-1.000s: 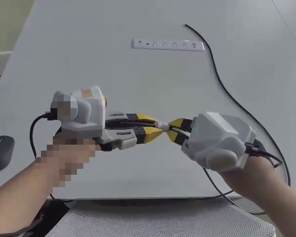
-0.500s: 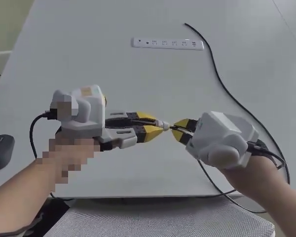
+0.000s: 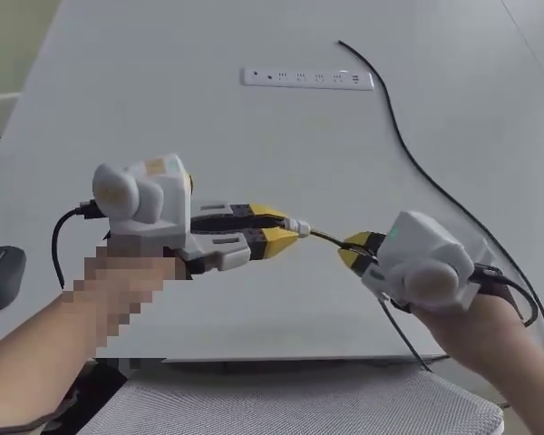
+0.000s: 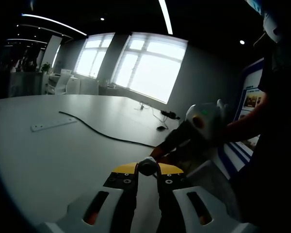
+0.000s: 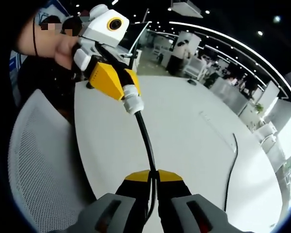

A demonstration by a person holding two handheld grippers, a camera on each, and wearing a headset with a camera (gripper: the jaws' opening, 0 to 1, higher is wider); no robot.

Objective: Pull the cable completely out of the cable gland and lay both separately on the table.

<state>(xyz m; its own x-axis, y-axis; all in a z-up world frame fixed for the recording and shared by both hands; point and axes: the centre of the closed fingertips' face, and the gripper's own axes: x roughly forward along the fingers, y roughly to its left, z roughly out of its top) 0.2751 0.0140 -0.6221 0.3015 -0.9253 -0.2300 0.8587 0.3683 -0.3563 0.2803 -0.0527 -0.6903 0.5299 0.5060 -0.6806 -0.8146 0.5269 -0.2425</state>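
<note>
A small white cable gland [image 3: 296,227] sits at the yellow tips of my left gripper [image 3: 286,234], which is shut on it; it appears as a grey round end [image 4: 147,166] in the left gripper view and as a white ribbed piece [image 5: 134,103] in the right gripper view. A thin black cable [image 3: 325,237] runs out of the gland to my right gripper [image 3: 354,249], which is shut on it [image 5: 146,137]. Both are held above the white table [image 3: 254,145] near its front edge.
A white power strip [image 3: 308,79] lies at the back of the table, and a long black cord [image 3: 417,163] curves from it toward the right front. A dark mouse [image 3: 0,279] rests at the left edge. A mesh chair seat [image 3: 290,403] is below the front edge.
My right gripper has moved right and away from the left, drawing a longer stretch of black cable out of the gland. The left gripper has held still.
</note>
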